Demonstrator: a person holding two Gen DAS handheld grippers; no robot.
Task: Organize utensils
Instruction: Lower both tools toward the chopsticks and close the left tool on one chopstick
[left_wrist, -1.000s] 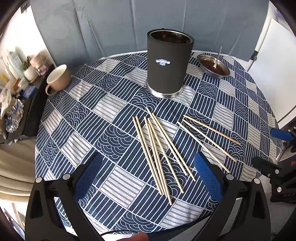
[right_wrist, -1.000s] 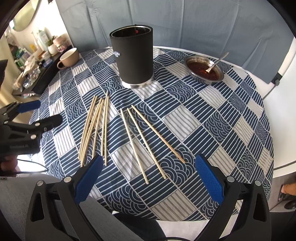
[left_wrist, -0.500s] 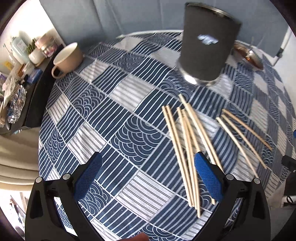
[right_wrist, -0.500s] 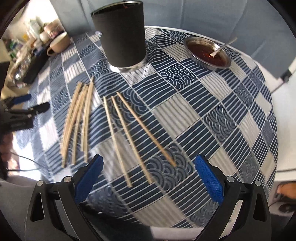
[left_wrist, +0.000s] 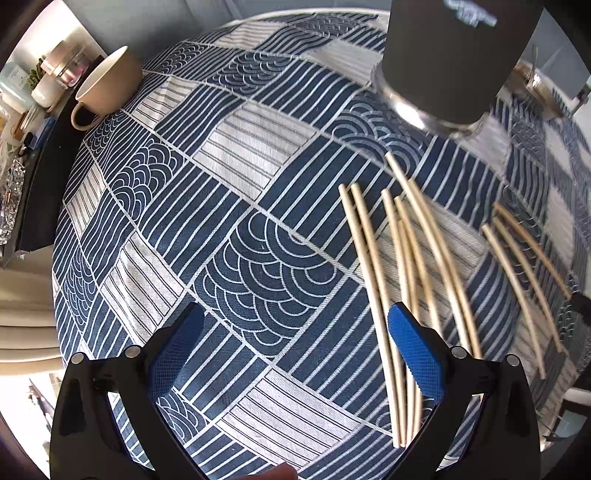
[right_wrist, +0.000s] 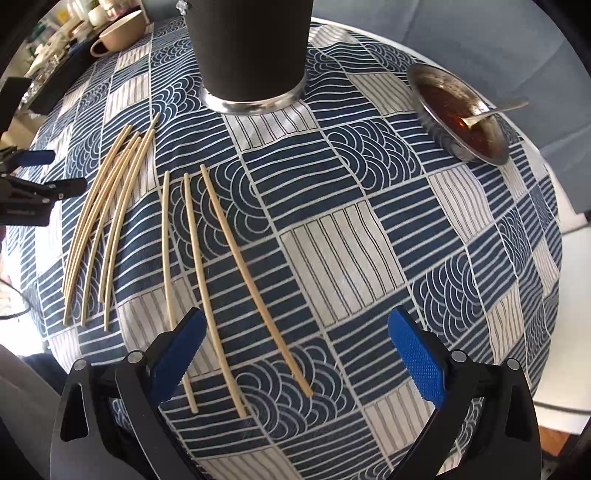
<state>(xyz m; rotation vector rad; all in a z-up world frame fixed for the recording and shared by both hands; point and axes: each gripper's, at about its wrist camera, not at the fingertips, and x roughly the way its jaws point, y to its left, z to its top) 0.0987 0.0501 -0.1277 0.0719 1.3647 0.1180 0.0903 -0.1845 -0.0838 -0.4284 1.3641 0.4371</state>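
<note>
Several wooden chopsticks lie loose on the blue patterned tablecloth. A bundle of several (left_wrist: 406, 258) lies just right of my left gripper (left_wrist: 295, 350), whose right pad (left_wrist: 413, 350) sits over their near ends. A second group of three (right_wrist: 207, 266) lies under my right gripper (right_wrist: 295, 350), by its left pad (right_wrist: 177, 354). The bundle also shows in the right wrist view (right_wrist: 107, 218). Both grippers are open, empty and low over the table. A tall black holder (right_wrist: 251, 48) with a metal base stands behind the chopsticks; it also shows in the left wrist view (left_wrist: 458, 55).
A beige mug (left_wrist: 107, 85) stands at the table's far left edge. A metal dish of red sauce with a spoon (right_wrist: 461, 118) sits at the far right. A side shelf with jars (left_wrist: 44, 81) stands beyond the mug. The left gripper shows at the left edge (right_wrist: 33, 184).
Both grippers have dropped lower and moved forward over the table towards the chopsticks. The left one also shifted left of the bundle. Both stayed open.
</note>
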